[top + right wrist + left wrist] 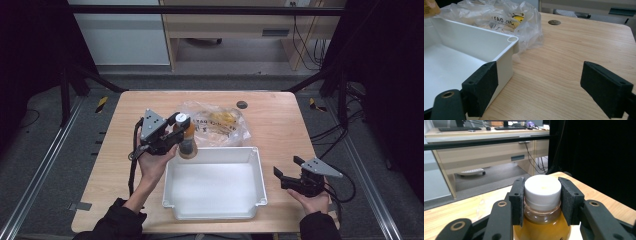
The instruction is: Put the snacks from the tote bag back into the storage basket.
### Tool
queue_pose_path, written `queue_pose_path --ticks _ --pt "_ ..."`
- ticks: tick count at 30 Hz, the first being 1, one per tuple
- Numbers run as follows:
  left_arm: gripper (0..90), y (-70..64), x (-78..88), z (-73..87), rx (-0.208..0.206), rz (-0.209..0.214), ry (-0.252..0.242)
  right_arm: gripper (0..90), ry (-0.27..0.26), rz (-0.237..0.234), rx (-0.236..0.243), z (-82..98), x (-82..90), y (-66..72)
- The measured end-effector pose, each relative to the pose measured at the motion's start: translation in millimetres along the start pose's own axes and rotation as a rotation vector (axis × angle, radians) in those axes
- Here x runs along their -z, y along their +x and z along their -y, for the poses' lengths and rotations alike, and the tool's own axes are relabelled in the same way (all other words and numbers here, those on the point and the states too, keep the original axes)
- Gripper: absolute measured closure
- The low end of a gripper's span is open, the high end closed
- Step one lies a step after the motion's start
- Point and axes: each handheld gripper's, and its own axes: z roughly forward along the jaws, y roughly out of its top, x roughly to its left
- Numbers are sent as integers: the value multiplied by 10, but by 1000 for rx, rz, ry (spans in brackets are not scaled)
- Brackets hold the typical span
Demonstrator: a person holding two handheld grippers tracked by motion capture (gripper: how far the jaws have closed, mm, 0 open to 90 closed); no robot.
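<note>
My left gripper (179,131) is shut on a small bottle (187,141) of amber liquid with a white cap (542,187). Its two black pads (517,197) press on the cap's sides. The bottle hangs above the far left corner of a white plastic tub (215,206). My right gripper (286,172) rests open just right of the tub, low over the table, with nothing between its pads (482,88). In the right gripper view the tub's near corner (512,40) sits beside the left pad.
A crumpled clear plastic bag (220,122) with yellow items lies behind the tub, also in the right gripper view as the bag (506,17). A round dark grommet (242,104) sits near the table's far edge. Bare wood (564,62) lies right of the tub.
</note>
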Motion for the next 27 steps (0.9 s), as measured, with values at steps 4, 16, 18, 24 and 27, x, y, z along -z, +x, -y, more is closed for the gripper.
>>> queue_pose_path --ticks 4,16,18,24,27 --pt "590 -57 20 55 -15 5 9 148 -2 1 -2 0 5 -1" --pt "590 -171 77 225 -38 24 36 148 -3 3 -7 10 11 -16" --pt "590 -188 90 249 -38 26 36 148 -4 2 -5 10 12 -20" --pt "590 -217 107 350 -41 38 60 148 -4 9 -4 12 23 -23" --pt "590 -224 104 414 -36 39 76 148 -5 8 -6 12 22 -24"
